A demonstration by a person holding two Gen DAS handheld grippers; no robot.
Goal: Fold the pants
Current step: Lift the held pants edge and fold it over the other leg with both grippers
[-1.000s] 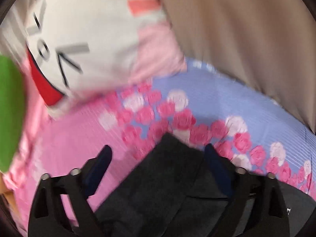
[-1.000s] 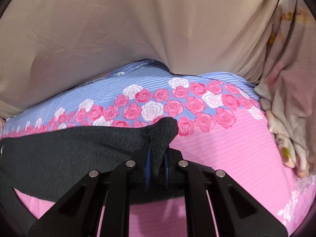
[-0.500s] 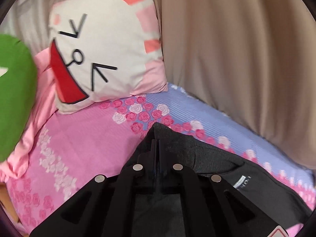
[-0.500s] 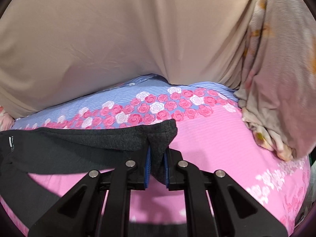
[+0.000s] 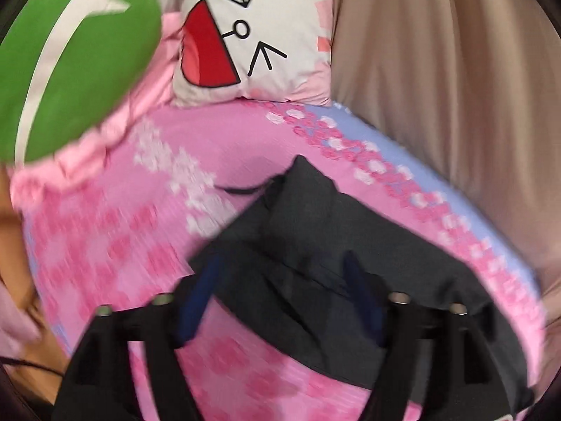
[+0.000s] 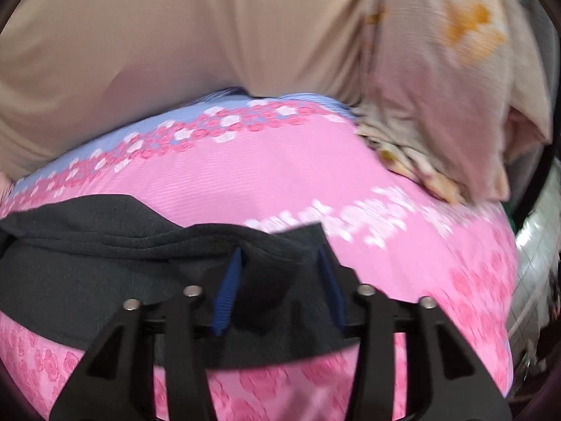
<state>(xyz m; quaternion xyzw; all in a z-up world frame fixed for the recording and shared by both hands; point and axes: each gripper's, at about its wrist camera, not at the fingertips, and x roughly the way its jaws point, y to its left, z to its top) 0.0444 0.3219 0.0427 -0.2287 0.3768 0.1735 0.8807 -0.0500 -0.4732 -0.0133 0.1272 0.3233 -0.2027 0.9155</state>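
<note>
Dark pants (image 5: 350, 263) lie on the pink bed (image 5: 210, 161), beneath both spread tongs, left (image 5: 284, 301) and right (image 6: 280, 287). Only the left view shows the cartoon-face pillow (image 5: 259, 35) at 12 o'clock; only the right view shows a crumpled blanket (image 6: 438, 105) at 2 o'clock.

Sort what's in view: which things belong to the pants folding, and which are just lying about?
Job: dark pants; left gripper, open; right gripper, open.

Lying about: cartoon-face pillow; green cushion; crumpled floral blanket; beige curtain.
</note>
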